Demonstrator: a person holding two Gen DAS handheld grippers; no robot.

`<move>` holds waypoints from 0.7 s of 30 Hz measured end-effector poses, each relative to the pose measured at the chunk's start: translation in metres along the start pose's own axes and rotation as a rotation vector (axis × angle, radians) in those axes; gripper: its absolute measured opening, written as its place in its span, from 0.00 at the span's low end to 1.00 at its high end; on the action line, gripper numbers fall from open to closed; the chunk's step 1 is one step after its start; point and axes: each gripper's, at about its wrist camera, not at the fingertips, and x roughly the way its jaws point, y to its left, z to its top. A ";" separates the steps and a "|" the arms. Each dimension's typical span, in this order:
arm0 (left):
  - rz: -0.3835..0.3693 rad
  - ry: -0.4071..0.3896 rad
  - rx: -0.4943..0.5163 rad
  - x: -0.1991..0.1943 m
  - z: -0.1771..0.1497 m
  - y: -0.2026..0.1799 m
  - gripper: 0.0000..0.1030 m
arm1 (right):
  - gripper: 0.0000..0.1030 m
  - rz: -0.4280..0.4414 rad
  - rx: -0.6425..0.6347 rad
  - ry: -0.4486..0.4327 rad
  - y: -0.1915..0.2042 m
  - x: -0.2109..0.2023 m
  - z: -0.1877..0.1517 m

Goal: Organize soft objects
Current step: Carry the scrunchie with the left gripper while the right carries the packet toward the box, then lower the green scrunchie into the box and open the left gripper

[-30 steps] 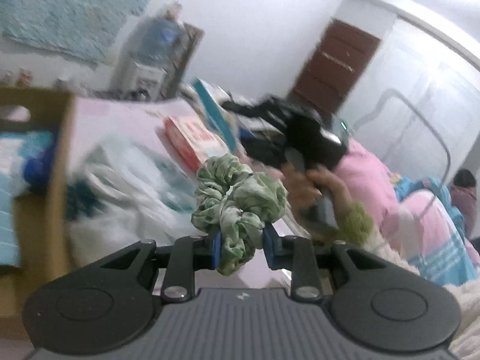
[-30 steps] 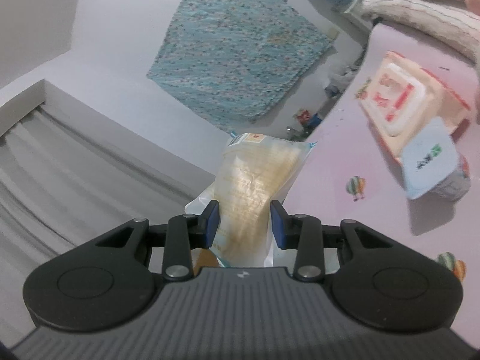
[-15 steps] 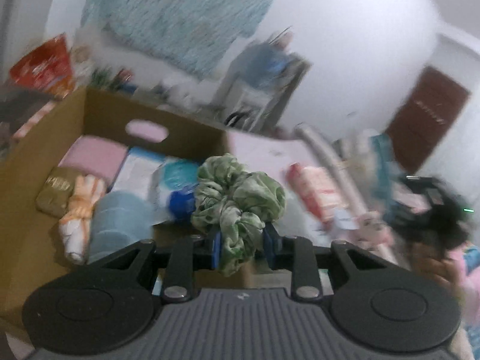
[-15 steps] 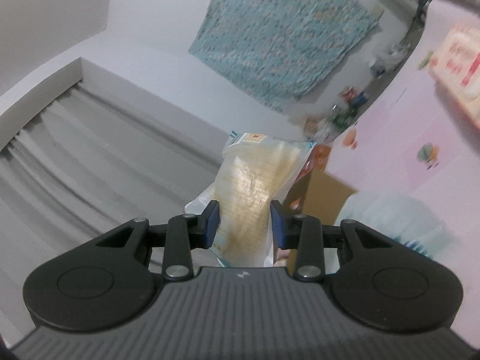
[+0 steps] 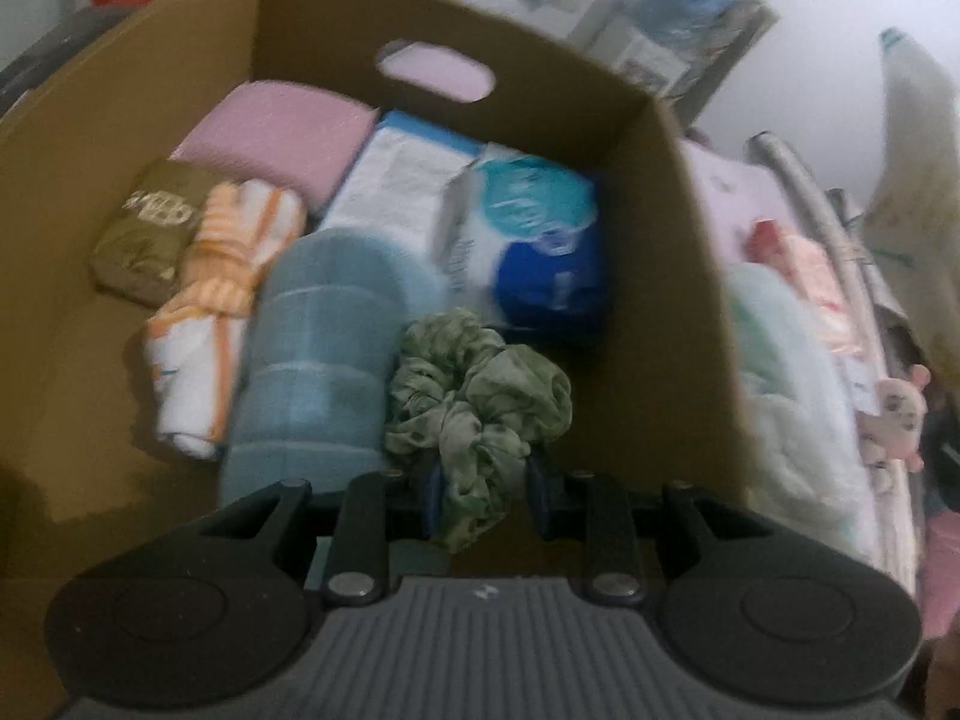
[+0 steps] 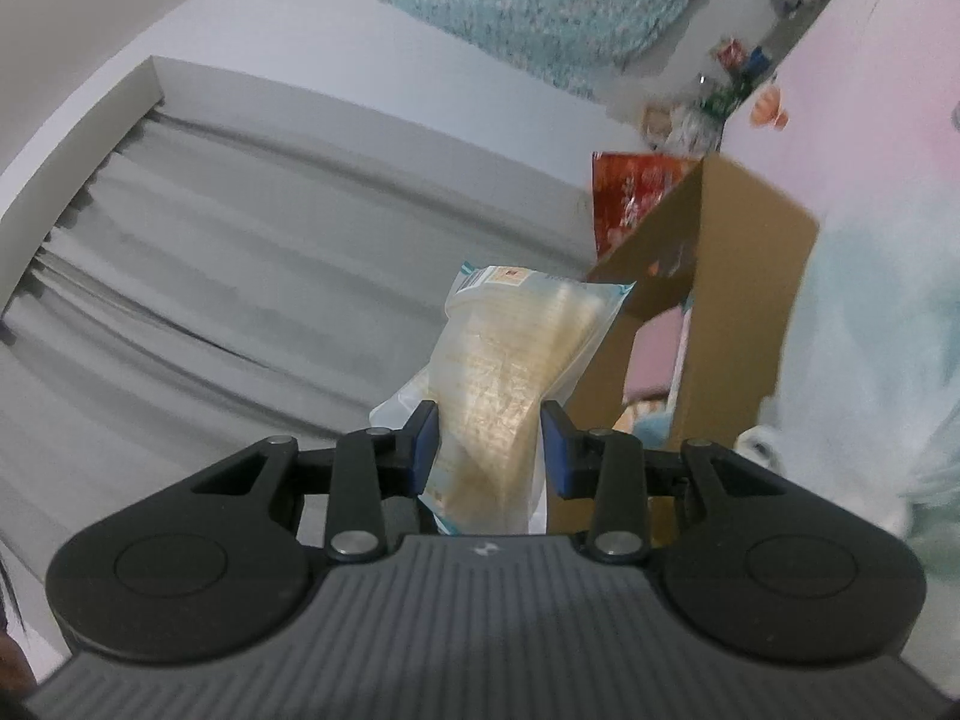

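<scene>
My left gripper [image 5: 483,489] is shut on a green scrunchie [image 5: 474,396] and holds it over the open cardboard box [image 5: 690,276], near its right front corner. The box holds a rolled blue towel [image 5: 318,360], an orange striped cloth [image 5: 210,300], a pink folded cloth [image 5: 276,126] and a blue and white pack [image 5: 528,240]. My right gripper [image 6: 489,450] is shut on a clear pack of yellowish cloth [image 6: 510,378], held in the air beside the box's outer corner [image 6: 720,300].
A pale mint fluffy fabric [image 5: 786,384] lies right of the box on the pink sheet [image 5: 726,180], with a red and white pack [image 5: 798,264] beyond. Grey curtains [image 6: 210,276] hang left in the right wrist view. A red bag [image 6: 630,198] stands behind the box.
My left gripper has swung left from the bed and down over the box with the scrunchie. My right gripper has turned toward the box, still holding the pack.
</scene>
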 end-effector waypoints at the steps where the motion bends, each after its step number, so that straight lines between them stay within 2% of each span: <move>1: -0.008 0.015 -0.014 0.002 0.001 0.004 0.30 | 0.34 0.002 0.006 0.010 -0.001 0.006 -0.003; 4: 0.018 0.035 -0.026 0.003 0.005 0.008 0.34 | 0.34 -0.001 0.027 0.043 -0.001 0.023 -0.008; 8: 0.011 0.042 -0.073 0.001 0.007 0.014 0.42 | 0.34 -0.006 0.039 0.071 0.000 0.039 -0.013; 10: -0.017 0.038 -0.101 -0.002 0.007 0.017 0.55 | 0.34 -0.014 0.042 0.082 0.000 0.046 -0.017; 12: -0.042 0.024 -0.124 -0.006 0.005 0.020 0.63 | 0.34 -0.021 0.049 0.089 -0.002 0.052 -0.019; 15: -0.048 -0.023 -0.122 -0.018 0.002 0.021 0.66 | 0.34 -0.034 0.061 0.093 -0.008 0.053 -0.021; 21: -0.063 -0.118 -0.159 -0.048 -0.004 0.031 0.66 | 0.35 -0.041 0.088 0.089 -0.017 0.056 -0.015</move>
